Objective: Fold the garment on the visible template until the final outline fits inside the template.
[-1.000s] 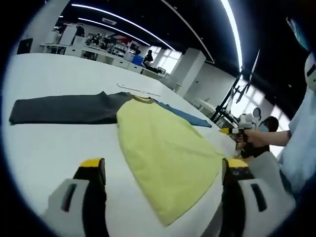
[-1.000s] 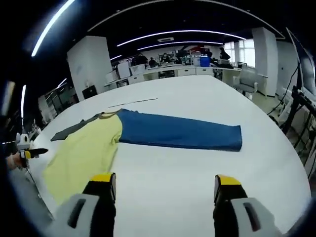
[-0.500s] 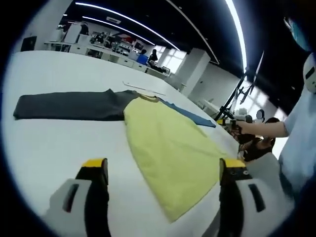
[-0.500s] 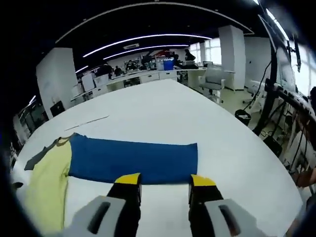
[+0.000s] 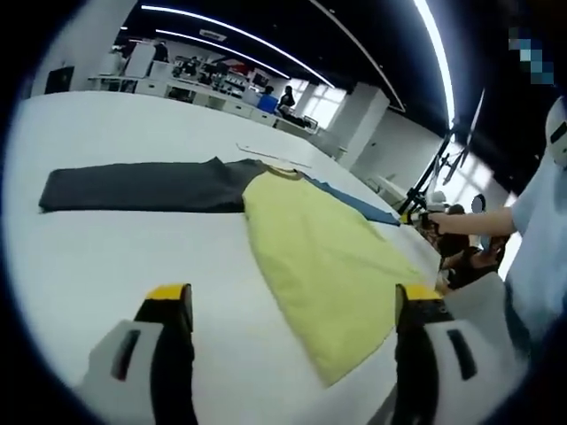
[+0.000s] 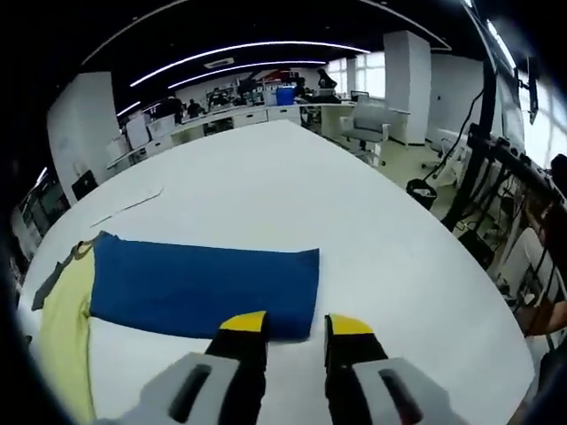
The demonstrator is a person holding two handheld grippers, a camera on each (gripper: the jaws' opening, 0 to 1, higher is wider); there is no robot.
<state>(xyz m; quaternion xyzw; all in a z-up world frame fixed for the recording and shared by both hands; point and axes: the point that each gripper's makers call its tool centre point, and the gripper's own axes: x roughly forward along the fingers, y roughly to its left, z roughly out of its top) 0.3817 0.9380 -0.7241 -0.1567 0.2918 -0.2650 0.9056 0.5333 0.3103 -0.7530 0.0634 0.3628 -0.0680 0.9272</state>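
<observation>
A long-sleeved shirt lies flat on the white table [image 5: 106, 257]. It has a yellow body [image 5: 328, 261], a dark grey sleeve [image 5: 142, 188] and a blue sleeve [image 5: 354, 202]. My left gripper [image 5: 295, 301] stands wide open above the table, short of the yellow hem, holding nothing. In the right gripper view the blue sleeve [image 6: 204, 285] stretches across, with the yellow body [image 6: 64, 310] at the left. My right gripper [image 6: 297, 325] has its jaws drawn close with a narrow gap, its tips at the sleeve's cuff corner. A hand holds the right gripper [image 5: 423, 217] by the blue sleeve's end.
A thin pale strip [image 6: 128, 205] lies on the table beyond the collar. The table's rounded edge [image 6: 461, 292] runs close on the right, with chairs and stands beyond it. A person in light clothing [image 5: 536, 248] stands at the table edge. Desks fill the background.
The right gripper has come down to the blue sleeve's cuff and its jaws have narrowed from wide apart to a small gap. The left view has shifted slightly; its jaws stay wide.
</observation>
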